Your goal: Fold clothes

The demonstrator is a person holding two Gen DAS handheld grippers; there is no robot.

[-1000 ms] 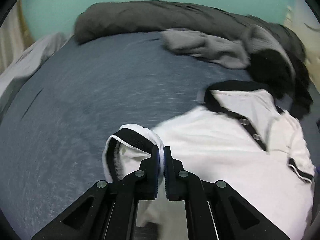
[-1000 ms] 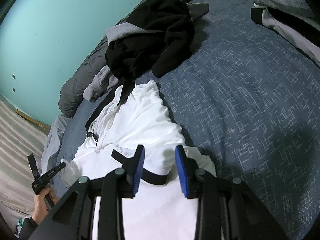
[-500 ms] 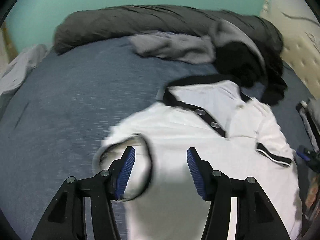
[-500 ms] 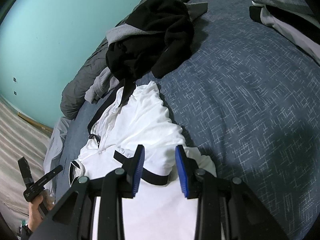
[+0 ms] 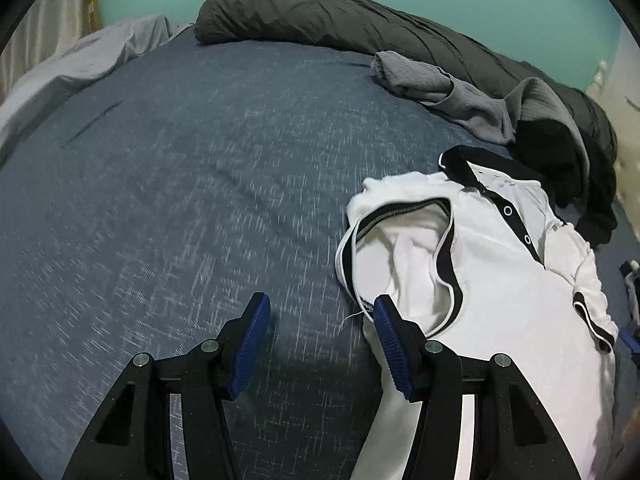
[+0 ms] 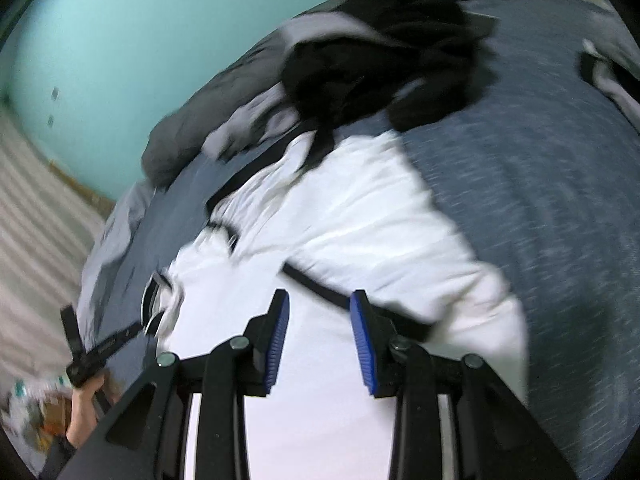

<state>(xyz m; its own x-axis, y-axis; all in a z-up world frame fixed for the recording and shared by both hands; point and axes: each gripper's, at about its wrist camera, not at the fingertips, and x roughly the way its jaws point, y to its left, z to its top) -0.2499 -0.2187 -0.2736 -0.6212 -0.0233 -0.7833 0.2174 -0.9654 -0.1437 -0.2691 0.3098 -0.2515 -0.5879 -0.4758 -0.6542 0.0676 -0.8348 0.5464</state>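
A second ago the left gripper (image 5: 320,320) was pinched on the black-trimmed sleeve cuff (image 5: 404,256) of the white polo shirt (image 5: 512,300); since then its jaws have parted, and they stand apart and empty over bare blue bedspread (image 5: 180,184) just left of the shirt, the right finger close against the shirt's edge. The cuff it let go lies folded in over the shirt's chest, beside the buttoned black placket (image 5: 516,220). The right gripper (image 6: 318,316) has kept the same partly open gap throughout, its blue pads above the white fabric and the other black cuff band (image 6: 320,286) with nothing gripped; its view is now smeared by motion. The left wrist view alone shows the grey garment (image 5: 440,92) and black garment (image 5: 560,164) heaped beyond the shirt's collar, and the dark rolled duvet (image 5: 320,16) behind them. The right wrist view alone shows the person's hand (image 6: 86,408) on the left gripper's handle, left of the shirt, and the shirt (image 6: 360,240) lying flat on the bed.
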